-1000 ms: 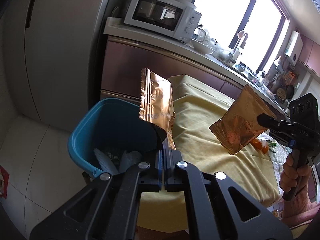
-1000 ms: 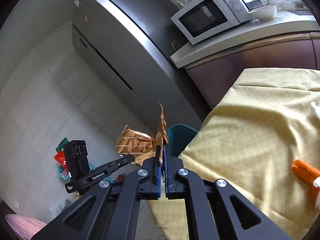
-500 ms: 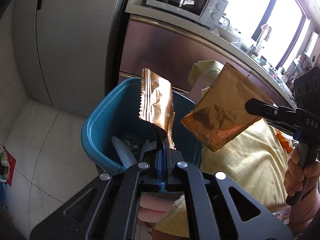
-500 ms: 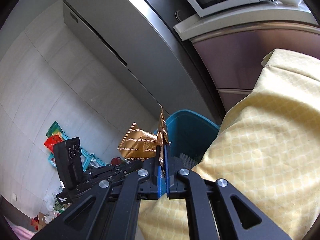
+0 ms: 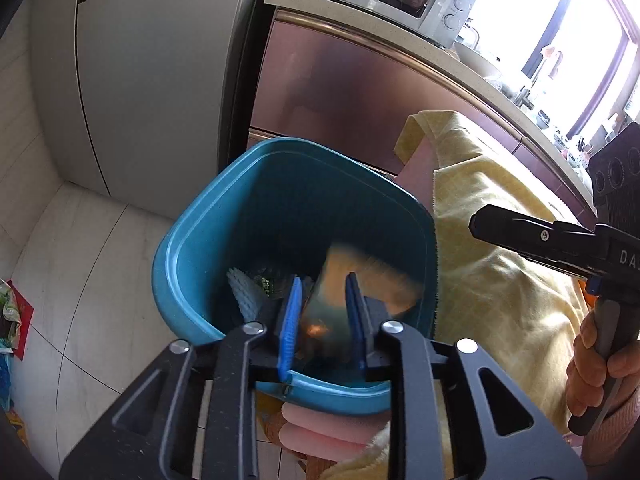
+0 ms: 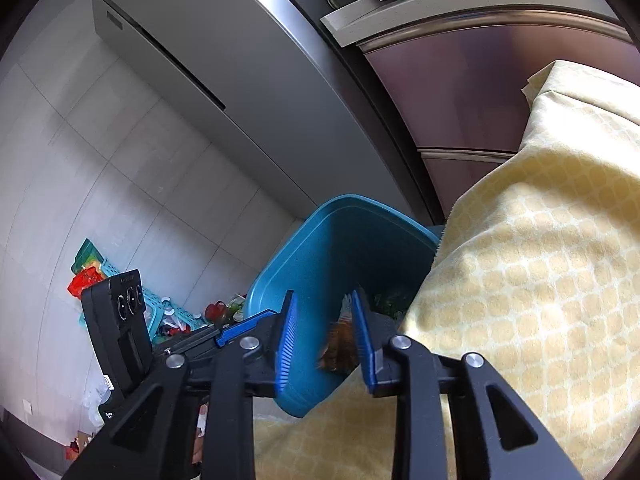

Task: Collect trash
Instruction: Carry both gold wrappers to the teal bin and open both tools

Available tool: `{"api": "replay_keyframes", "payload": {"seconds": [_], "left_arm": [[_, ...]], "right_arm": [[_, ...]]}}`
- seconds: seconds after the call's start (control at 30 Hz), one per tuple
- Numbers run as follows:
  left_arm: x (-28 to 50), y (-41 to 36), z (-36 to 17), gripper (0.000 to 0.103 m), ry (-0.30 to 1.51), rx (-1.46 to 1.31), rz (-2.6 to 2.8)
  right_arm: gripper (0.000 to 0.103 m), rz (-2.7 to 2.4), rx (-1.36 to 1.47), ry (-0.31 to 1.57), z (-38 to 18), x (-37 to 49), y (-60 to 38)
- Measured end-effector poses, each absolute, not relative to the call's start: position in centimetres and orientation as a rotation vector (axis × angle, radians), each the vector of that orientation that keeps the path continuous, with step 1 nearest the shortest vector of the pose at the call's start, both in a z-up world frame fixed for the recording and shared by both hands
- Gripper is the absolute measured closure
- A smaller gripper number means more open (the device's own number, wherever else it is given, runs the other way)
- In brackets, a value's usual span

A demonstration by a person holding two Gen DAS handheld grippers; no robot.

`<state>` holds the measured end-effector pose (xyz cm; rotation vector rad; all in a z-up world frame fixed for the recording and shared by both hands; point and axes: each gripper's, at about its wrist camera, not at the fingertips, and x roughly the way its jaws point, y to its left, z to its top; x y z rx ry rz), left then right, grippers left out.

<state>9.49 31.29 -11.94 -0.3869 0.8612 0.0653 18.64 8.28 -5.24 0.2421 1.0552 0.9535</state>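
Beside the yellow patterned tablecloth (image 5: 500, 280), the teal plastic waste bin (image 5: 192, 248) is the landmark for this step. Both hand-held grippers are over its mouth. Half a second ago each one clamped a copper-coloured foil wrapper; now both have let go. The left gripper (image 5: 320, 312) has its jaws parted by a moderate gap, and a blurred copper-coloured foil wrapper (image 5: 320, 320) lies between the blue pads without being held, below the rim. A second blurred wrapper (image 5: 372, 280) is deeper in the bin, toward the tablecloth side. The right gripper (image 6: 324, 336) is likewise spread, with a blurred brown wrapper (image 6: 340, 344) falling free just beside its right pad.

Judgement: the release is complete for both wrappers, so this pair of trash items counts as collected once they settle. The next move is probably a withdrawal back over the tablecloth for further items.

Bin contents, largest first: the two foil wrappers, a pale ridged plastic piece (image 5: 244, 296) on the side away from the tablecloth, and a small dark item with green print (image 5: 266, 284) beside it. Further contents cannot be told apart.
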Motion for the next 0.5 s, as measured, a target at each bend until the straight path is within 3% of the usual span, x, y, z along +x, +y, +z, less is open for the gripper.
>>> {"api": "replay_keyframes", "payload": {"seconds": [0.27,0.5], "left_arm": [[8.9,30.3,-11.0,0.075,0.811,-0.397,0.041],[7.9,27.2,-7.8,0.068,0.732,-0.334,-0.023]], "right_arm": [[0.074,0.948,0.248,1.018,-4.7,18.5,6.6],[0.066,0.951,0.219,0.911,-2.3,16.6,2.7]]}}
